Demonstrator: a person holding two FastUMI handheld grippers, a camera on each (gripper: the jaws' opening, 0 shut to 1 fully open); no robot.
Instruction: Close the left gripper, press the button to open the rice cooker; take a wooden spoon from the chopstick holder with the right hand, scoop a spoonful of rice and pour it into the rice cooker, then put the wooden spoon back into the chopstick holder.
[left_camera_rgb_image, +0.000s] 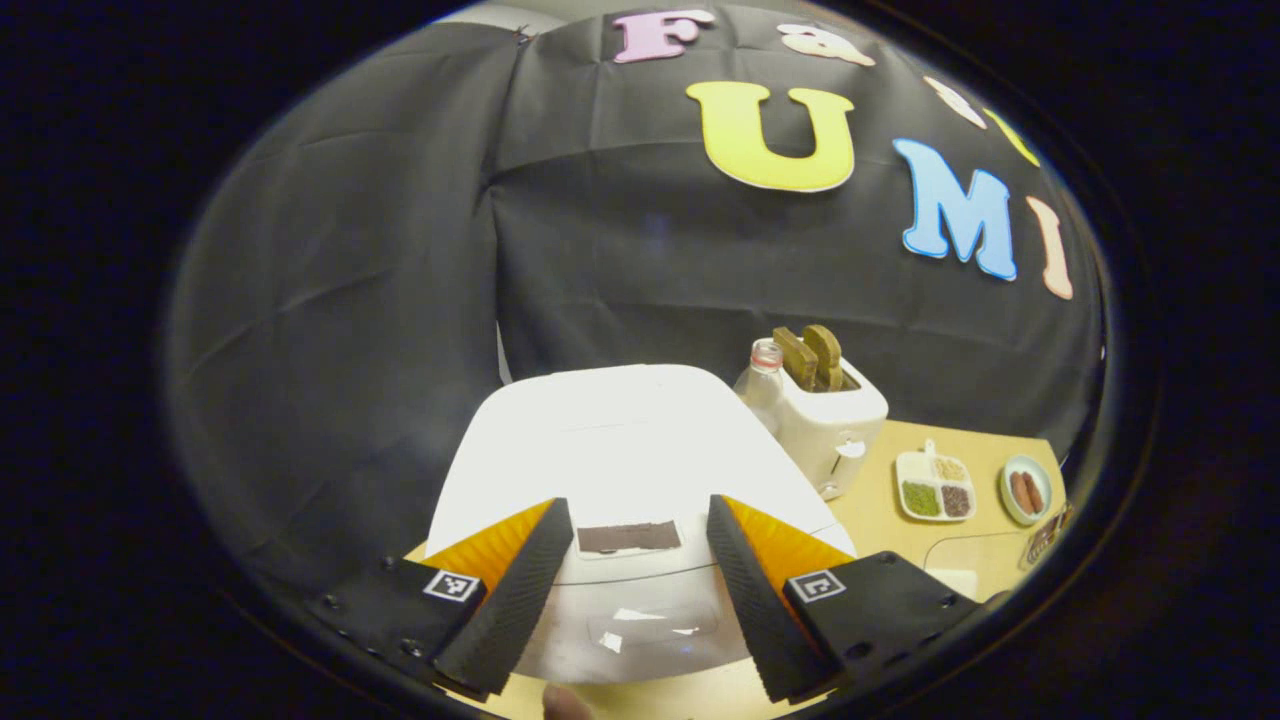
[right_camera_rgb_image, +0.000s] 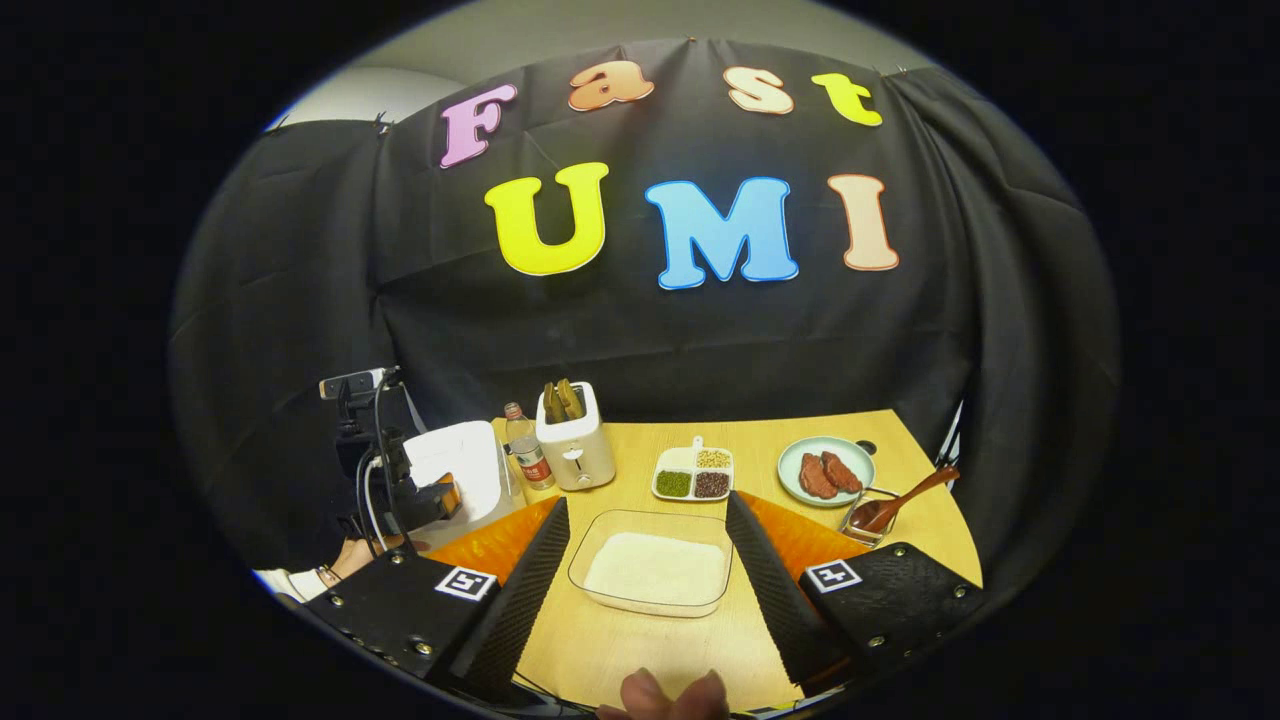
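The white rice cooker (left_camera_rgb_image: 610, 450) stands with its lid down right in front of my left gripper (left_camera_rgb_image: 640, 585). A dark panel (left_camera_rgb_image: 628, 537) and a clear latch button (left_camera_rgb_image: 655, 628) on the cooker's front lie between the wide-apart fingers, so the left gripper is open. In the right gripper view my right gripper (right_camera_rgb_image: 648, 580) is open above a clear dish of white rice (right_camera_rgb_image: 655, 572). A wooden spoon (right_camera_rgb_image: 900, 500) leans in the chopstick holder (right_camera_rgb_image: 868, 522) at the right. The left gripper (right_camera_rgb_image: 425, 500), held by a hand, shows beside the rice cooker (right_camera_rgb_image: 460, 475) at the left.
A white toaster (right_camera_rgb_image: 572, 440) with toast and a plastic bottle (right_camera_rgb_image: 525, 450) stand at the back of the wooden table (right_camera_rgb_image: 640, 640). A divided dish of beans (right_camera_rgb_image: 695, 472) and a plate of meat (right_camera_rgb_image: 825, 470) sit behind the rice dish. Black cloth walls surround the table.
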